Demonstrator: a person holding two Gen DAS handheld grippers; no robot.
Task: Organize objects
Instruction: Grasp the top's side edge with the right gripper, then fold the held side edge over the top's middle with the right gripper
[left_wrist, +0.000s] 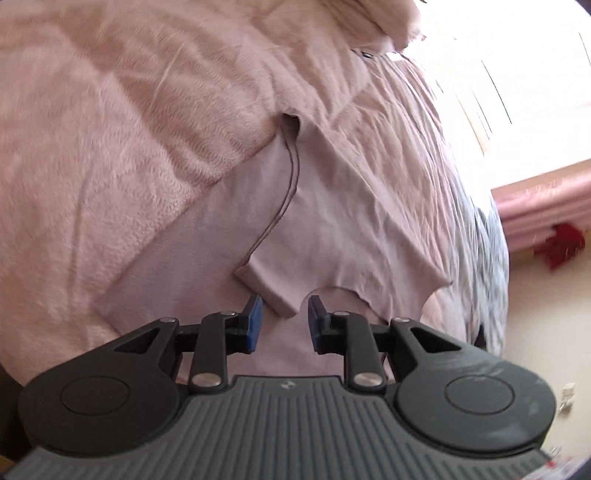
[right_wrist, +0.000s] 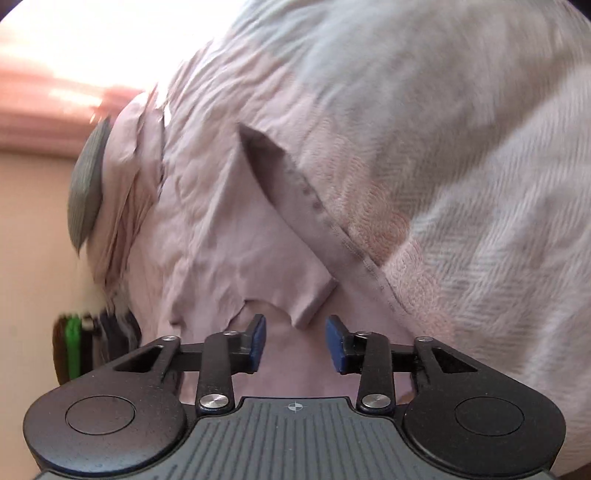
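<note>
On the bed, a thin pink sheet (left_wrist: 351, 229) lies over the fuzzy pink blanket (left_wrist: 110, 147); the step looks like reaching for its folded corner. Left gripper (left_wrist: 285, 325) and right gripper (right_wrist: 295, 343) stand moderately open, empty, the corner just ahead between each pair; next, advance and close, though blur hides contact

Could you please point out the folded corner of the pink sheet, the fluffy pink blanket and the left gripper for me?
folded sheet corner (left_wrist: 271, 291), left wrist view, on the turned-over flap near its tip.
fluffy pink blanket (left_wrist: 122, 147), left wrist view, on its textured top surface.
left gripper (left_wrist: 284, 319), left wrist view, midway between the blue fingertips.
</note>
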